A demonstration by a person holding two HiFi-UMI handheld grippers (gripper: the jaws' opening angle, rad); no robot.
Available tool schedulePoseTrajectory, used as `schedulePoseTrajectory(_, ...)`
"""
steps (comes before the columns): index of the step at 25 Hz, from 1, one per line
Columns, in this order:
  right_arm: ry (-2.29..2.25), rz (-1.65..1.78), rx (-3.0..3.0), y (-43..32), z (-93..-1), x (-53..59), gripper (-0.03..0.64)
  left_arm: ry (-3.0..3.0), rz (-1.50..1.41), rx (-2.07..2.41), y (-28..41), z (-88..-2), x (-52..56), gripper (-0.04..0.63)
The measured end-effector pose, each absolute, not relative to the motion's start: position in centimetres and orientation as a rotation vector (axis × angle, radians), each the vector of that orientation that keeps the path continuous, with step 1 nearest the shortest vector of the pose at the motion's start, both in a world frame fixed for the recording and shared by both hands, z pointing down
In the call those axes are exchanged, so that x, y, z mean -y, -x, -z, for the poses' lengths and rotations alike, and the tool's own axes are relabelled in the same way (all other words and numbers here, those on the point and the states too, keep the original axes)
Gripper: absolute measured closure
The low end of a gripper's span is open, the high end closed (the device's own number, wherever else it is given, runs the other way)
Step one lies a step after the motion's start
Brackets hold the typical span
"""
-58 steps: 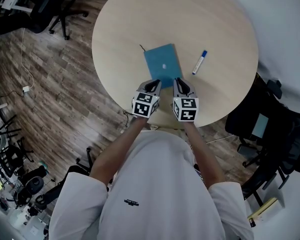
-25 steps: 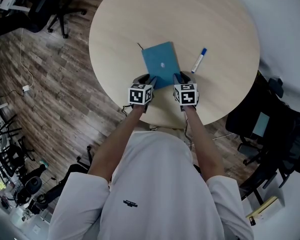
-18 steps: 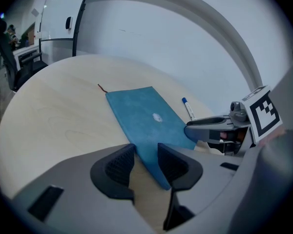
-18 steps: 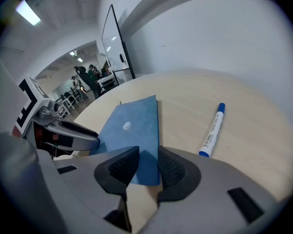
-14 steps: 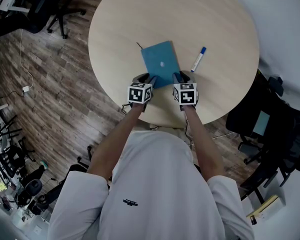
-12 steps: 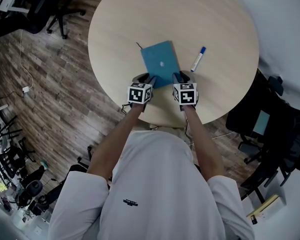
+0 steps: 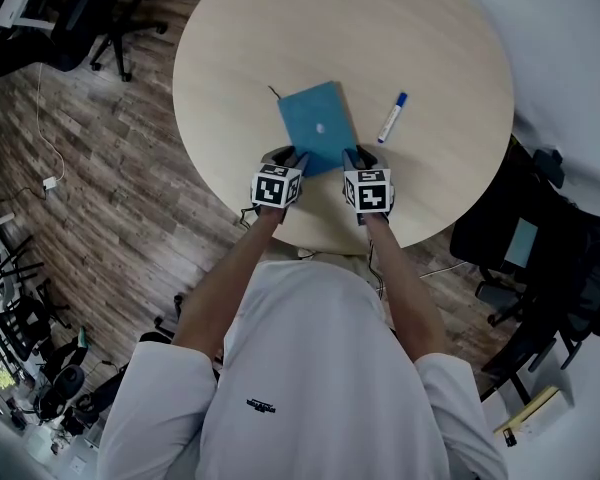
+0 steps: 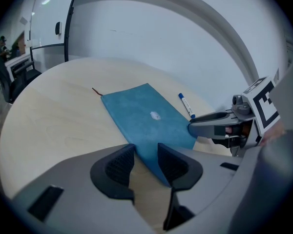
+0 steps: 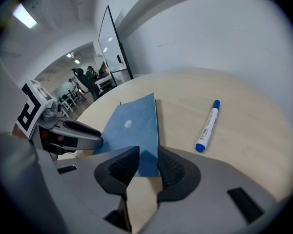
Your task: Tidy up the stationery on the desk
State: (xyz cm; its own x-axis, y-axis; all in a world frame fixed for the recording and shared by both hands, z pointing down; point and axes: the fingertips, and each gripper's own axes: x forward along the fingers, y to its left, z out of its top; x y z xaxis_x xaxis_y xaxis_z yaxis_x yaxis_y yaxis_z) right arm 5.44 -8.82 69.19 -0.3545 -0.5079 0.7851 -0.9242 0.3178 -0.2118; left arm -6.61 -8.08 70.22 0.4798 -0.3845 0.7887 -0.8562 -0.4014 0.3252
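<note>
A closed blue notebook (image 7: 318,128) (image 8: 146,118) (image 9: 132,126) lies flat near the front of the round pale wooden table (image 7: 400,28), with a thin ribbon sticking out at its far left corner. A blue-capped white marker (image 7: 391,118) (image 8: 186,105) (image 9: 208,125) lies to its right. My left gripper (image 7: 292,160) (image 8: 145,155) sits at the notebook's near left corner, jaws a little apart, the corner showing in the gap. At the near right corner my right gripper (image 7: 358,158) (image 9: 147,161) stands the same way, slightly open.
Office chairs (image 7: 100,8) stand on the wood floor beyond the table's left side. A dark chair (image 7: 540,258) is close at the right. The table edge runs just behind both grippers. A white wall curves past the far side.
Since the oldest frame both grippers moved forward to the notebook's near edge and spread to its two corners. Over the last second nothing visibly moved.
</note>
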Motion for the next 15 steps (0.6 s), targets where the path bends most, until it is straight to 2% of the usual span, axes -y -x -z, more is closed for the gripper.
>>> schedulePoseTrajectory(5,-1.266,-0.904,1.966,-5.6,-69.3,8.1,0.515,-2.033,-0.857,1.025,6.8,-69.9,8.8,0.439)
schedulePoseTrajectory(15,-1.291,-0.945,1.939,-5.6,-69.5,6.0,0.518,-2.115,-0.921,0.967,6.0,-69.8,10.5,0.439)
